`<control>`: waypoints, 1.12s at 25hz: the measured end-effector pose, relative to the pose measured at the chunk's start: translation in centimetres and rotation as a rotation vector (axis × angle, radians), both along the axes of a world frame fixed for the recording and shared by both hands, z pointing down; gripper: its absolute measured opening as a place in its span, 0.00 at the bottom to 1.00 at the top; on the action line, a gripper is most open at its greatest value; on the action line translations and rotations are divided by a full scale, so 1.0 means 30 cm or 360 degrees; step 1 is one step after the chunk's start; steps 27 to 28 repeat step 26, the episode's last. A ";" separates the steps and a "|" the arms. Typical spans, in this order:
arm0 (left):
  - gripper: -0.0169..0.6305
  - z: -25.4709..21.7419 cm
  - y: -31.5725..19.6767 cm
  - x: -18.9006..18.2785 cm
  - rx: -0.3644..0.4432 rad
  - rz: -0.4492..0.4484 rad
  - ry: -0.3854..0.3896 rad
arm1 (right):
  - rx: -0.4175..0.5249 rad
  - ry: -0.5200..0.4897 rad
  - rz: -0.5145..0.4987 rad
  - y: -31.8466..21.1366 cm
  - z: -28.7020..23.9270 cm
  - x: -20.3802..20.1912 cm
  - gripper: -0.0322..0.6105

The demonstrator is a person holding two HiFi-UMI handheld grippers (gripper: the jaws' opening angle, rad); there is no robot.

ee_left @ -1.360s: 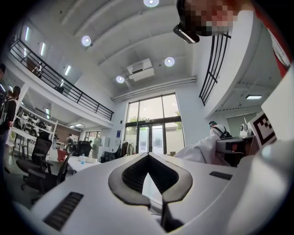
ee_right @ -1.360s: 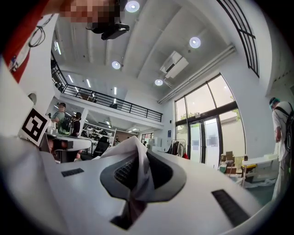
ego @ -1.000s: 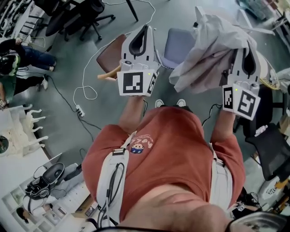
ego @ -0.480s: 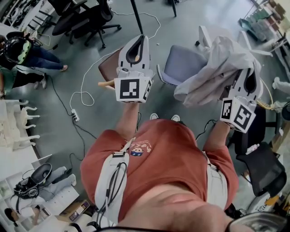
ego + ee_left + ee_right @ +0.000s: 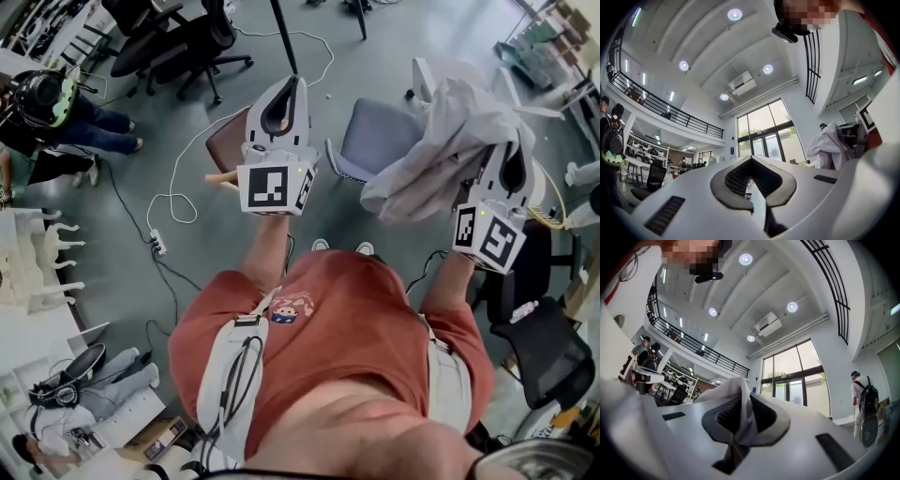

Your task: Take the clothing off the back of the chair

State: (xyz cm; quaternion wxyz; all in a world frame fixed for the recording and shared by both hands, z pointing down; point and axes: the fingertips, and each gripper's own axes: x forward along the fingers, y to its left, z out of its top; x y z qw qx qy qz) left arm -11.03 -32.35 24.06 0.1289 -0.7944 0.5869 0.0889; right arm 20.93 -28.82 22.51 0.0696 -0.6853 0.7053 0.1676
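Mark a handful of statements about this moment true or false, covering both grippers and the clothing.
1. The right gripper is clamped on the pale garment. True.
2. The left gripper holds a fold of the garment as well. False: its jaws are together with nothing between them, and it is apart from the cloth.
3. The garment is dark blue. False: it is a pale grey-white.
4. The person wears a red-orange shirt. True.
5. A white cable lies on the floor. True.
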 end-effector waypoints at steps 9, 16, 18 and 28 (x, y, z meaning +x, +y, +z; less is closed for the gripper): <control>0.05 0.003 0.000 0.008 -0.0010 0.0007 0.0018 | -0.0030 0.0019 0.0005 -0.003 0.009 -0.003 0.10; 0.05 0.003 -0.010 0.011 -0.0012 0.0028 0.0024 | -0.0039 0.0022 0.0005 -0.011 0.012 -0.016 0.10; 0.05 0.005 -0.012 0.007 -0.0031 0.0033 0.0053 | -0.0039 0.0022 0.0007 -0.012 0.015 -0.019 0.10; 0.05 0.016 -0.025 0.016 -0.0043 0.0066 0.0067 | -0.0073 -0.0003 -0.0007 -0.026 0.027 -0.025 0.10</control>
